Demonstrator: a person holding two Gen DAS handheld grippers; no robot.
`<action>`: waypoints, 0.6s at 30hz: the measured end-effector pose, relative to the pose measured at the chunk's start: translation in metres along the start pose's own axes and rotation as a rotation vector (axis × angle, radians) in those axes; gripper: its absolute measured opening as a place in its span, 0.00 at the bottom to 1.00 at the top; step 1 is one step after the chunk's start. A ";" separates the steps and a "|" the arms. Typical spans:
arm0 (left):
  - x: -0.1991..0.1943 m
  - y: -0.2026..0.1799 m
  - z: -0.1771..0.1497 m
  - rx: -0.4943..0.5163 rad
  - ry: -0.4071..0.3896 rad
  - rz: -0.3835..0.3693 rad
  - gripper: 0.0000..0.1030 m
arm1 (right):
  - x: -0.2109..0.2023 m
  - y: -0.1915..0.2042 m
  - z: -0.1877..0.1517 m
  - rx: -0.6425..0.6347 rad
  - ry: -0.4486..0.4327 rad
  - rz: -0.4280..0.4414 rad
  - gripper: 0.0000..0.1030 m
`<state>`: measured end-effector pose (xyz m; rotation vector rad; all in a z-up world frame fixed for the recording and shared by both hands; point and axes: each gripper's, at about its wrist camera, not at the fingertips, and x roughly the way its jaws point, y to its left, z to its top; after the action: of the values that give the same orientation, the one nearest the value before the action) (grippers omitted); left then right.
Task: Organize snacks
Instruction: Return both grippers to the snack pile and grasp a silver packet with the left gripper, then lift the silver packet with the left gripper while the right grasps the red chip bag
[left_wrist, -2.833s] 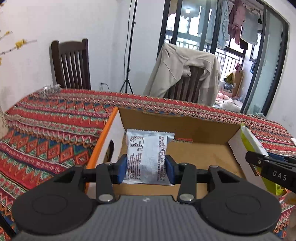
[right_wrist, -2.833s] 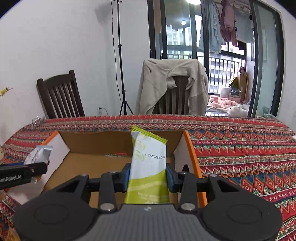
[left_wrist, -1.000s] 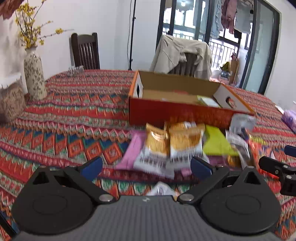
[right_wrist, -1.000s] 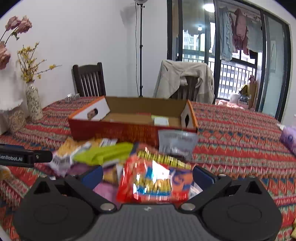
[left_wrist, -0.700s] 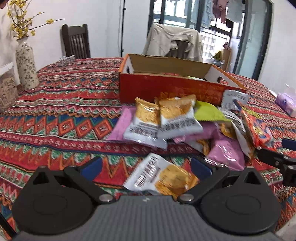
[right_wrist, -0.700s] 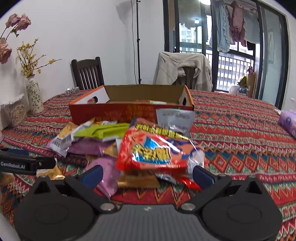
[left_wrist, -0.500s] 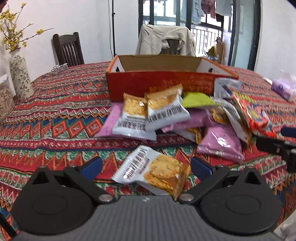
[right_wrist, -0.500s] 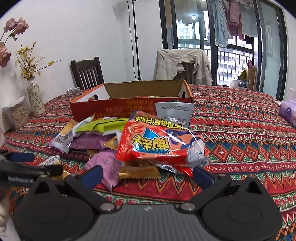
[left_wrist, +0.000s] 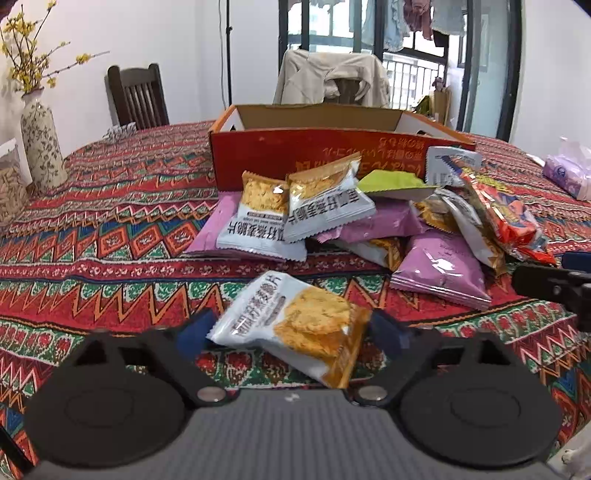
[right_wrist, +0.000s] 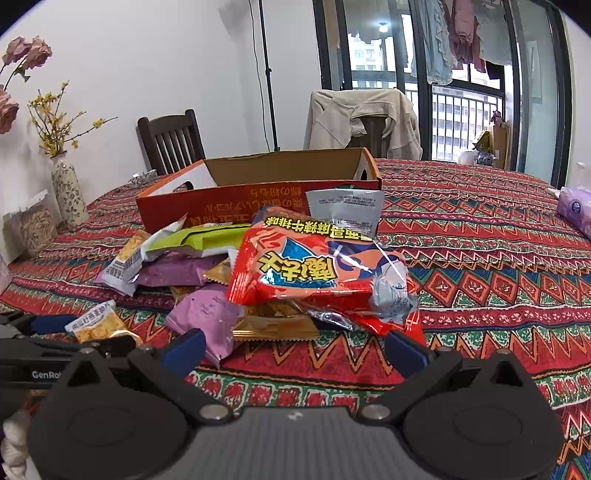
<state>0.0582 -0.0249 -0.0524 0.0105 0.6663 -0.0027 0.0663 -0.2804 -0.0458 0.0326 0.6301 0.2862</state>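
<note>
A white-and-orange cracker packet (left_wrist: 291, 325) lies alone on the patterned tablecloth (left_wrist: 110, 236), in front of the snack pile. My left gripper (left_wrist: 290, 334) straddles it; its jaws are closing, and the pads stand at the packet's edges without visibly pressing. In the right wrist view, my right gripper (right_wrist: 295, 349) is open wide and low before the pile, under a big red bag (right_wrist: 317, 273), with a gold packet (right_wrist: 273, 326) and a purple packet (right_wrist: 207, 314) just ahead. The red cardboard box (left_wrist: 314, 155) stands open behind the pile.
A flowered vase (left_wrist: 40, 147) and a jar (left_wrist: 11, 192) stand at the left. At the far right lies a purple tissue pack (left_wrist: 569, 177). Behind the table are two chairs, one draped with a beige jacket (left_wrist: 332, 77). My right gripper's finger (left_wrist: 550, 284) pokes in from the right.
Both grippers let go of their packets in the box and drew back and down to the pile. The left jaws have narrowed around the lone cracker packet; the right jaws stay wide.
</note>
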 end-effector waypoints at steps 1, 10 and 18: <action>-0.003 -0.002 -0.001 0.007 -0.005 -0.004 0.74 | 0.000 0.000 0.000 0.001 0.001 0.000 1.00; -0.020 -0.005 -0.002 0.028 -0.053 -0.020 0.31 | 0.001 -0.004 -0.001 0.009 0.005 0.002 1.00; -0.035 0.003 0.004 -0.005 -0.112 -0.037 0.17 | 0.000 -0.011 -0.001 0.010 -0.008 -0.020 1.00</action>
<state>0.0325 -0.0223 -0.0277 -0.0069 0.5548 -0.0369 0.0680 -0.2907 -0.0480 0.0374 0.6237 0.2630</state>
